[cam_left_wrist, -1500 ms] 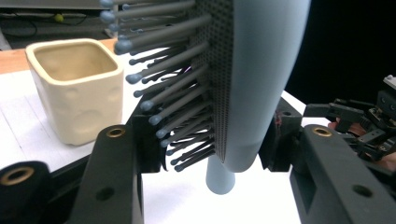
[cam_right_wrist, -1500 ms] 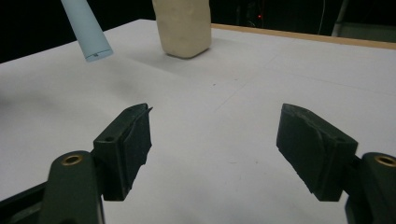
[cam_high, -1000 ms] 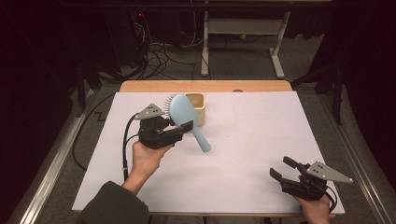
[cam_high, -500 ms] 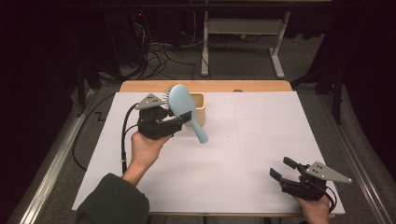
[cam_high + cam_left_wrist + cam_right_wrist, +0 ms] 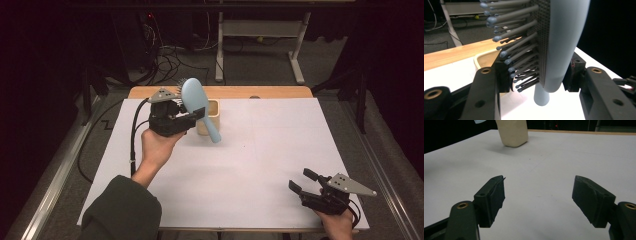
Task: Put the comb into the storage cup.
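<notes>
The room is dark around an evenly lit white table (image 5: 260,170), which is the brightest surface in the high view; light seems to fall from above. Shadows are soft: a faint one lies beside the cup (image 5: 512,132) in the right gripper view. The high view is slightly soft and grainy. In the left gripper view the brush (image 5: 564,37) is close and sharp, with the background blurred.

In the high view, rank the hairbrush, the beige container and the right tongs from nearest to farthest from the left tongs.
1. Hairbrush: clamped in the left tongs, head up, handle slanting down to the right.
2. Beige container: just behind the brush handle, near the table's far edge.
3. Right tongs: open, resting at the table's near right corner, across the white sheet.
</notes>
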